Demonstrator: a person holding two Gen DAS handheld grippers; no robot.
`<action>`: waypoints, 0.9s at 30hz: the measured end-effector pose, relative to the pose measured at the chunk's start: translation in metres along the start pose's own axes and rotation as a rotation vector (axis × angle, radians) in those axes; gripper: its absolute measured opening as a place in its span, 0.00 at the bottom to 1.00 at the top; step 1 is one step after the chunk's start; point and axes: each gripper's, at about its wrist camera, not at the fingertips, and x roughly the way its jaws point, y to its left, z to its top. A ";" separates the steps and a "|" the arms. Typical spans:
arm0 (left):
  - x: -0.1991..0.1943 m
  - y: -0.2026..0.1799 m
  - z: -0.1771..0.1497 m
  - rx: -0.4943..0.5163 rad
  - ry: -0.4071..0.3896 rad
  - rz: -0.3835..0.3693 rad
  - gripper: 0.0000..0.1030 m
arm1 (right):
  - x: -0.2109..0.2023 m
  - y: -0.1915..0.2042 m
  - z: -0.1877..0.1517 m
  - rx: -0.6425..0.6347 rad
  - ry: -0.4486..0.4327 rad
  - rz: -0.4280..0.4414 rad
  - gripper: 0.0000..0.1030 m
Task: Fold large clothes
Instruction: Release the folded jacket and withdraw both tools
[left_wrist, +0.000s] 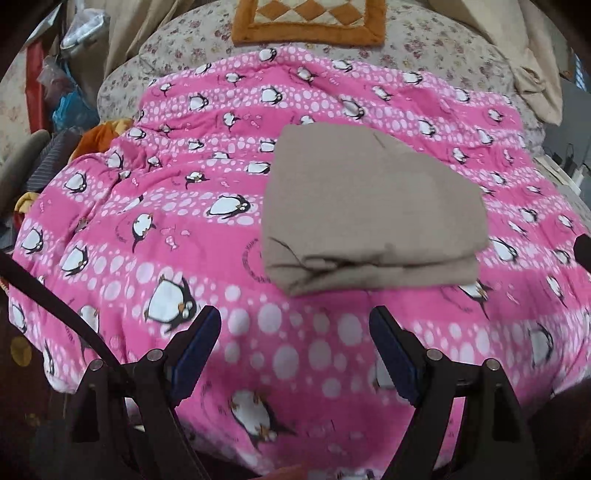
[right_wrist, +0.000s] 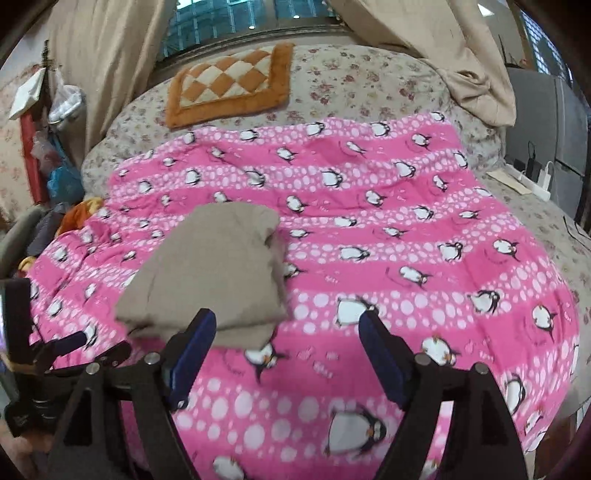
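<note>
A beige garment (left_wrist: 373, 210) lies folded into a thick rectangular stack on a pink penguin-print blanket (left_wrist: 184, 206). In the right wrist view the garment (right_wrist: 218, 269) lies left of centre on the blanket (right_wrist: 406, 229). My left gripper (left_wrist: 295, 321) is open and empty, hovering just in front of the stack's near edge. My right gripper (right_wrist: 288, 325) is open and empty, to the right of the stack's near corner. The left gripper (right_wrist: 99, 343) also shows at the lower left of the right wrist view.
The blanket covers a floral bedspread (right_wrist: 351, 77). An orange checked cushion (right_wrist: 229, 81) lies at the bed's far end under beige curtains (right_wrist: 110, 55). Clutter and bags (right_wrist: 55, 162) stand at the left. A power strip with chargers (right_wrist: 535, 181) lies at the right.
</note>
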 end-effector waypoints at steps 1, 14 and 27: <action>-0.004 0.000 -0.004 0.000 -0.006 -0.009 0.64 | -0.006 -0.001 -0.005 0.013 -0.001 0.006 0.80; -0.018 -0.014 -0.017 0.029 -0.051 -0.050 0.64 | -0.020 -0.024 -0.030 0.157 0.065 0.013 0.82; -0.016 -0.013 -0.018 0.005 -0.041 -0.066 0.64 | -0.016 -0.004 -0.032 0.083 0.073 0.005 0.82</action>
